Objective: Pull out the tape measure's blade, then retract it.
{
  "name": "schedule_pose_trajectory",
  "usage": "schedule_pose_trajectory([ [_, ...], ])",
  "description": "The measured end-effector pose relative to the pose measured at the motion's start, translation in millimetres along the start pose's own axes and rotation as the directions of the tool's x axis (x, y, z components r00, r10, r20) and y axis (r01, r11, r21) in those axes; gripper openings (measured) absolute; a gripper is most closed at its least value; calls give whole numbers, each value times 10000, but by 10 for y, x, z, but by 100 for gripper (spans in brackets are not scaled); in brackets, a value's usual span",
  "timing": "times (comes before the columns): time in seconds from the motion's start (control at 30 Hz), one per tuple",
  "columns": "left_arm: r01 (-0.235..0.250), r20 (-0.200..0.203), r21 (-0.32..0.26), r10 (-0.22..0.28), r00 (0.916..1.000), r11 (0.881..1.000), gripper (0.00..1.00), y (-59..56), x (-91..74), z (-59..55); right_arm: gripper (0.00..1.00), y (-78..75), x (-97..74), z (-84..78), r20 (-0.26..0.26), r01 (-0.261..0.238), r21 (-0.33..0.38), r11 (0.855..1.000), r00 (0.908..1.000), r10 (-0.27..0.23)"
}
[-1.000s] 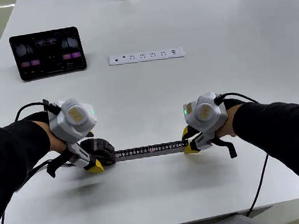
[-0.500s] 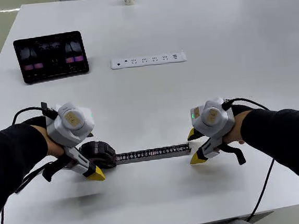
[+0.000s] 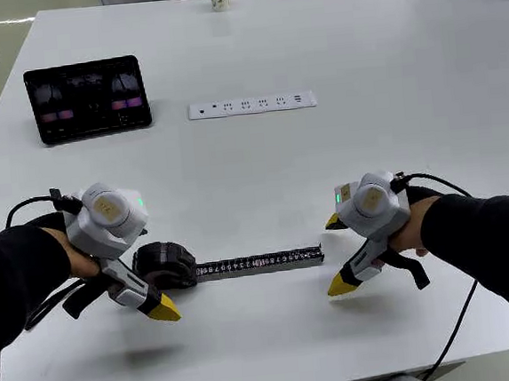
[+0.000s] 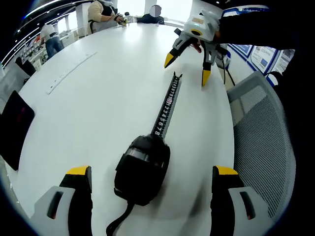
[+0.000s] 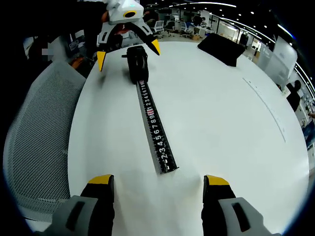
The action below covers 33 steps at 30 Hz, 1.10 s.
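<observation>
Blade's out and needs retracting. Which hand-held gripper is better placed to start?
Probably left: the left hand-held gripper is open with the case between its jaws. The right hand-held gripper is open, just short of the end of the blade.

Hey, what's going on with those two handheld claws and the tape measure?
A person holds a gripper in each hand at a white table. The tape measure lies on it with its blade pulled out. The left gripper is open around the case without touching; the right gripper is open just past the blade's tip. Nothing is gripped.
</observation>
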<state>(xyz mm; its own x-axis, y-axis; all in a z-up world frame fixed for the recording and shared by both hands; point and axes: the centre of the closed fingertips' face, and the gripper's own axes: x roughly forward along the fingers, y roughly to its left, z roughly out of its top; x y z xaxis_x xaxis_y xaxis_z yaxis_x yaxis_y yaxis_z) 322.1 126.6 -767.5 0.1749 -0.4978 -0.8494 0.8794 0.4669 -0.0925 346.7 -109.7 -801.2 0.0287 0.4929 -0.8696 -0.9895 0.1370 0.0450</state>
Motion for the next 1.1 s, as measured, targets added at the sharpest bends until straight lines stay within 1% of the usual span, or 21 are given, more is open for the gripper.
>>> schedule_pose_trajectory([
  [0.1,-120,274,-312,129,9995,9994,99,21,-18,8,80,-10,-12,-2,218,246,379,9990,9994,-254],
  [0.2,-534,688,-507,568,9960,9973,99,66,-55,44,88,-21,-28,-12,468,412,779,9961,9979,-449],
  [0.27,-852,897,-622,906,9918,9944,99,111,-84,56,92,-22,-46,-15,588,529,1216,9912,9964,-604],
  [0.3,-1024,1041,-635,1087,9886,9927,99,138,-99,70,95,-24,-56,6,767,582,1353,9891,9947,-690],
  [0.33,-1347,1324,-591,1415,9810,9891,99,188,-130,107,97,-26,-71,14,881,655,1452,9872,9930,-788],
  [0.37,-1444,1492,-684,1532,9769,9871,99,203,-147,128,99,-24,-86,13,907,703,1516,9859,9923,-847],
  [0.4,-1586,1766,-989,1742,9687,9824,99,235,-171,156,99,-30,-103,17,1026,756,1648,9834,9903,-933],
  [0.43,-1669,1830,-1139,1858,9654,9794,99,253,-182,158,99,-42,-112,11,1065,833,1767,9807,9889,-1032],
  [0.47,-1885,1880,-1260,2100,9595,9740,99,301,-203,148,99,-56,-130,2,1159,914,1995,9756,9864,-1161],
  [0.6,-1853,2122,-1761,2211,9519,9668,99,307,-236,137,99,-74,-182,-42,1425,1011,2472,9637,9799,-1394],
  [0.63,-1948,2181,-1831,2330,9477,9636,99,321,-249,127,99,-78,-200,-49,1533,1055,2608,9596,9769,-1490],
  [0.67,-2045,2285,-1852,2445,9423,9612,99,333,-261,128,99,-78,-216,-63,1567,1099,2646,9581,9754,-1552],
  [0.7,-2147,2544,-1808,2565,9325,9598,99,343,-281,154,99,-81,-231,-70,1632,1145,2682,9565,9732,-1623],
  [0.73,-2102,2761,-1929,2586,9257,9584,99,335,-295,157,99,-86,-254,-67,1817,1210,2748,9538,9676,-1751],
  [0.8,-2111,2875,-2151,2684,9194,9535,99,323,-306,134,99,-87,-288,-97,1812,1381,2824,9493,9641,-1942],
  [0.83,-2171,2996,-2238,2791,9123,9501,99,322,-321,117,99,-92,-312,-102,1879,1512,2780,9486,9599,-2081],
  [0.87,-2239,3048,-2301,2887,9076,9470,99,328,-332,104,99,-88,-328,-108,1916,1564,2774,9480,9579,-2140],
  [0.9,-2416,3002,-2399,3086,9026,9402,99,344,-352,67,99,-79,-347,-117,1965,1603,2834,9455,9553,-2208],
  [1.0,-2641,2948,-2351,3275,8977,9354,99,326,-401,6,99,-18,-400,-148,1990,1643,2951,9412,9529,-2288],
  [1.07,-2619,2921,-2457,3289,8980,9333,99,299,-437,-32,99,7,-424,-197,2023,1678,2981,9397,9509,-2340],
  [1.1,-2567,2856,-2514,3249,9016,9332,99,285,-443,-57,99,27,-433,-217,1996,1726,2952,9397,9507,-2373],
])
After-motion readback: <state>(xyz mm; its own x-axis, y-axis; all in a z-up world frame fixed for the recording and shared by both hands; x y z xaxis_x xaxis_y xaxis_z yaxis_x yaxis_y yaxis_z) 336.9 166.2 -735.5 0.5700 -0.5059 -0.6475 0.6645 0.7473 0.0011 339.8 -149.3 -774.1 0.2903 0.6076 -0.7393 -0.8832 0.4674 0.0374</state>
